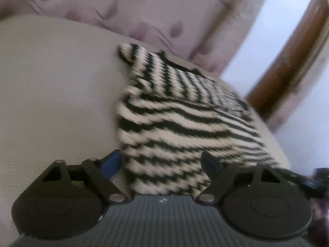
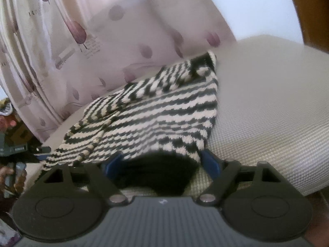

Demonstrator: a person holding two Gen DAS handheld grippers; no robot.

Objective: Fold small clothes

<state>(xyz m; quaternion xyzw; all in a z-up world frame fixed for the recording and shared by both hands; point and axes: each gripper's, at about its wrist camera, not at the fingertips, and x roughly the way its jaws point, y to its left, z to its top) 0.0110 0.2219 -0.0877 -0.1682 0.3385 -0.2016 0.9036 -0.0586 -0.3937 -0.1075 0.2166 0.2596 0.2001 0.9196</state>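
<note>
At lower left of the left wrist view: your left gripper [image 1: 160, 164] stands with its jaws spread wide, one blue pad on the bare cushion [image 1: 51, 103] and the other one over the cloth; the near corner of the garment lies between them, not pinched.

Garment place, left wrist view: the striped knit garment [image 1: 181, 123] lies on the pale cushion, from the lower centre of the frame up to the right of centre; a rounded striped end reaches to the upper centre, near the curtain [image 1: 144, 6].

Garment axis, left wrist view: its long axis goes from the near corner at lower centre away to the upper right. A top layer with stripes in another direction lies over the far half, so I judge one fold is already made.

Garment place, right wrist view: the same striped knit garment [image 2: 148, 113] fills the centre, from lower left to the upper right of centre.

Right gripper: your right gripper [image 2: 162, 162] is also wide apart. The near hem lies between the pads, with a dark hollow under it. I cannot tell if the lower pad is already under the hem.

Step in hand: I judge you are taking the near edge with both grippers, for the next fold.

Next move: you need to close both grippers on the hem, with all layers inside, then to lift a little and carry the edge toward the far end, both sides level.
</note>
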